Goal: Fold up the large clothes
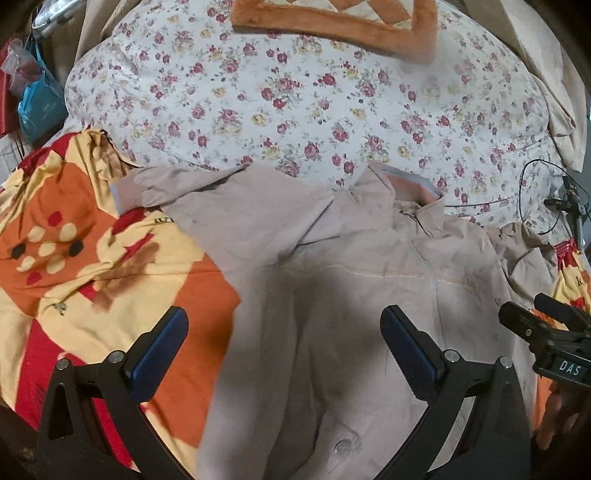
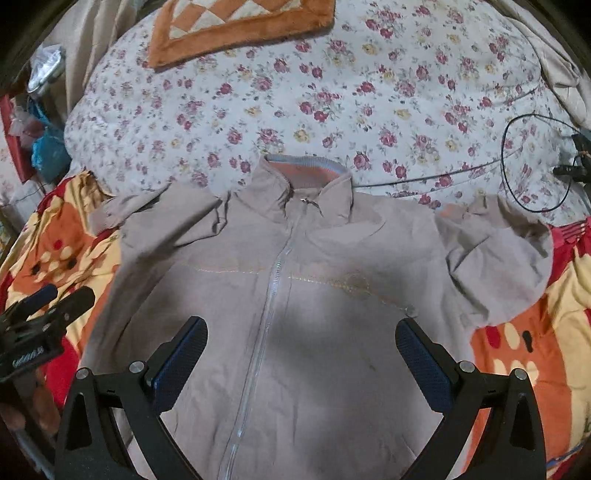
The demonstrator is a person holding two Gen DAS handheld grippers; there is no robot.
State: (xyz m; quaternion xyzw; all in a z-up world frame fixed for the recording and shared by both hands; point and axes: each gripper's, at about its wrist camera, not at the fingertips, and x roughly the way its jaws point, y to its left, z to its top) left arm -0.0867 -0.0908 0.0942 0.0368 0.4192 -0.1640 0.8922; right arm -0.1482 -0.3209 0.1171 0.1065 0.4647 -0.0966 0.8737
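A beige zip-up jacket (image 2: pixel 295 295) lies front side up on the bed, zipper closed, collar (image 2: pixel 306 177) pointing away, both sleeves spread sideways. In the left wrist view the same jacket (image 1: pixel 332 295) fills the lower middle, its left sleeve cuff (image 1: pixel 129 192) resting on the patterned blanket. My left gripper (image 1: pixel 284 343) hovers open above the jacket's left half, nothing between its blue pads. My right gripper (image 2: pixel 301 350) hangs open over the chest beside the zipper (image 2: pixel 269 295). Each gripper shows at the edge of the other's view.
An orange, red and yellow blanket (image 1: pixel 92 258) lies under the jacket on both sides. A floral quilt (image 2: pixel 295 103) covers the far bed, with an orange-bordered cushion (image 2: pixel 240 26) on it. A black cable (image 2: pixel 517 162) loops at the right. Bags (image 1: pixel 37 96) hang at left.
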